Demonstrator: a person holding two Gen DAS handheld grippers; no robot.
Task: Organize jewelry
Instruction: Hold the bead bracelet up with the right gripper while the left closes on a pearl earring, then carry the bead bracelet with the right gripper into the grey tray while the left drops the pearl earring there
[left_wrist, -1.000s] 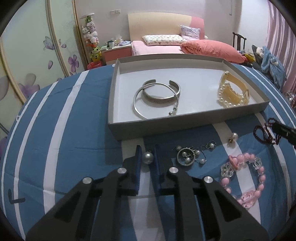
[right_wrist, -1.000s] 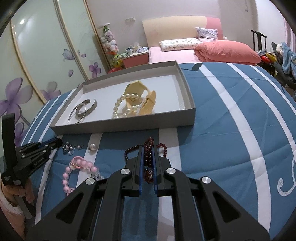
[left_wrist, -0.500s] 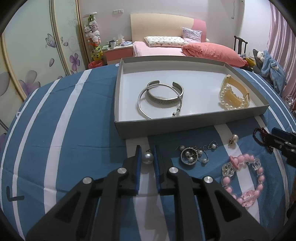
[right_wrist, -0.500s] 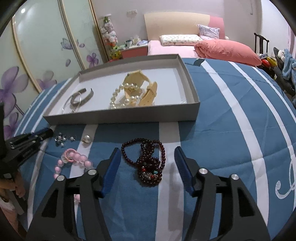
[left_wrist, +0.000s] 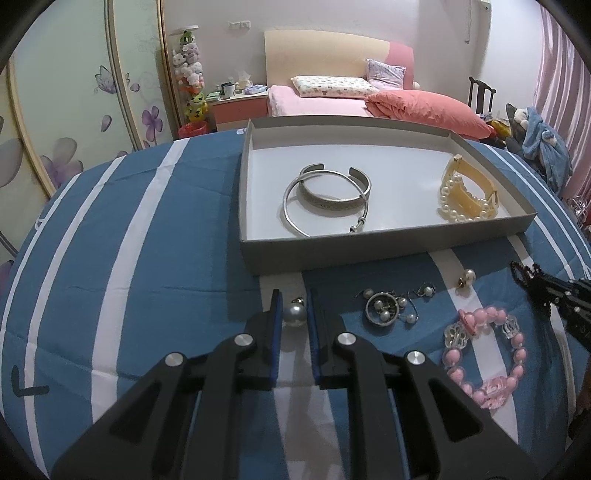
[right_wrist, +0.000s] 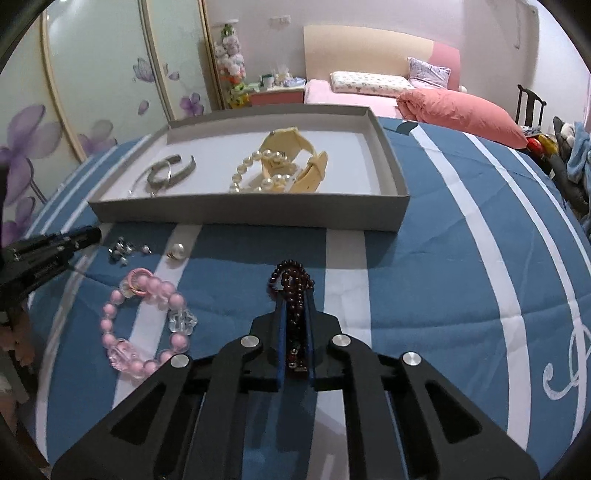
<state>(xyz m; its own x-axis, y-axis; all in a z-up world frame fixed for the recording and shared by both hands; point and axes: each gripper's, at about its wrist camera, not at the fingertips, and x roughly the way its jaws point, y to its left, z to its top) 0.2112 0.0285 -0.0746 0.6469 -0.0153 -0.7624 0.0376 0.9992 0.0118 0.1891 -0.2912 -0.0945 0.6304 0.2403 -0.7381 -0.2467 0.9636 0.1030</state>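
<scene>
Left claw (left_wrist: 293, 308) gripping pearl earring (left_wrist: 294, 314); right claw (right_wrist: 294, 308), just closing, clamping dark bead bracelet (right_wrist: 291, 286). Lifting both clear over tray (left_wrist: 369, 253) wall advised.

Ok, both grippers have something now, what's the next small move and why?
Probably lift the right gripper and carry its dark red bead bracelet to the bare floor of the grey tray. Its jaws have just closed on the beads, which bunch between the pads, and the tray lies straight ahead. The left gripper already pinches the pearl earring and can follow.

Black fingers (left_wrist: 275, 332), blue pads (right_wrist: 282, 332), silver screws
</scene>
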